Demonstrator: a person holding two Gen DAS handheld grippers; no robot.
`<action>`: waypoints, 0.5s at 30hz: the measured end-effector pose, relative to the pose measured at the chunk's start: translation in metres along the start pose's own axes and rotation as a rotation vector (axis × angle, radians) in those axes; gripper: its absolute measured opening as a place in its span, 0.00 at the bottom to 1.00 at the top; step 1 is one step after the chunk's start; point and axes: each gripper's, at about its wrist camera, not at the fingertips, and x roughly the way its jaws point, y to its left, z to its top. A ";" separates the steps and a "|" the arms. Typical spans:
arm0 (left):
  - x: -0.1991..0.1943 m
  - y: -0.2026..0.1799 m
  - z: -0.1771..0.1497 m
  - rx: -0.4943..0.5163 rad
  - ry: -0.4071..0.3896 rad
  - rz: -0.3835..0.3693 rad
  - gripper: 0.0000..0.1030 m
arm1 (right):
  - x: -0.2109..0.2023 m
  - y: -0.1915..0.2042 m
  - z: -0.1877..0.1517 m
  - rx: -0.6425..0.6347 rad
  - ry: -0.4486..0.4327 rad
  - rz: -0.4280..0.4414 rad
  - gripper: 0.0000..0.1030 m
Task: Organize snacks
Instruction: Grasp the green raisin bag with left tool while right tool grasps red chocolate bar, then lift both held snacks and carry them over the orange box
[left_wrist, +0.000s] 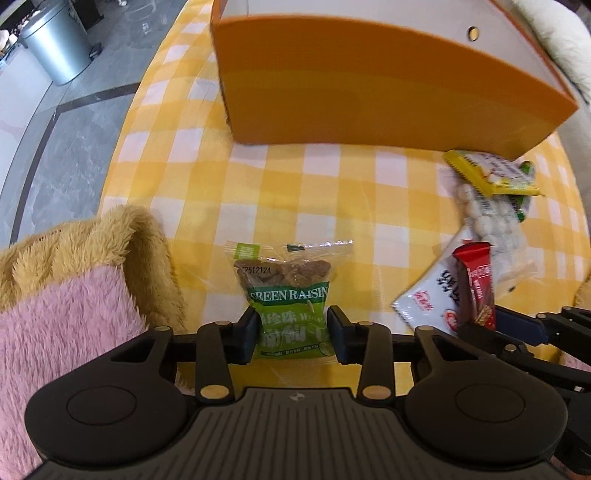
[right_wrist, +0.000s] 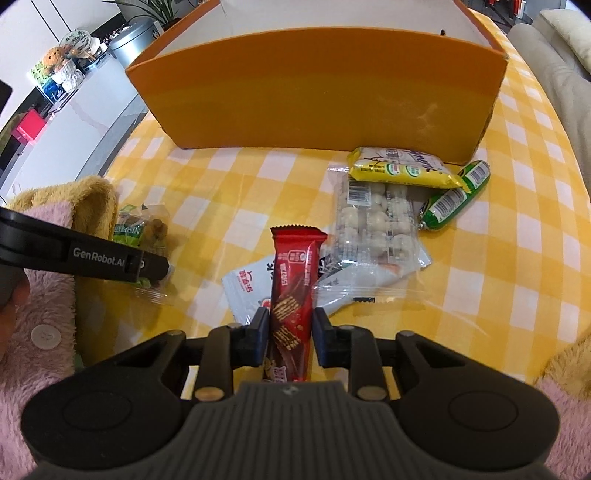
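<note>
While both packets sit gripped above the yellow checked tablecloth (left_wrist: 332, 192), the left gripper (left_wrist: 292, 330) clamps the green raisin bag (left_wrist: 290, 306), the right gripper (right_wrist: 289, 330) the red wafer bar (right_wrist: 291, 295); lift each clear over the orange box (right_wrist: 317, 99) wall before releasing.

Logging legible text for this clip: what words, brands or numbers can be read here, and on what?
"GREEN RAISIN": green raisin packet, in the left tongs.
"751212A": same packet, first character cut off.
"GenRobot.AI": side of the left tongs.
Red wafer bar in the right tongs, white sachet, barcodes: unreadable.
</note>
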 end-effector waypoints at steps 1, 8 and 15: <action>-0.003 -0.001 -0.001 0.005 -0.009 -0.004 0.43 | -0.002 0.000 0.000 0.001 -0.005 0.000 0.21; -0.018 -0.005 -0.002 0.026 -0.033 -0.037 0.42 | -0.016 -0.001 -0.002 0.004 -0.038 0.003 0.21; -0.039 -0.005 -0.003 0.030 -0.073 -0.063 0.42 | -0.037 -0.001 -0.002 0.025 -0.080 0.022 0.21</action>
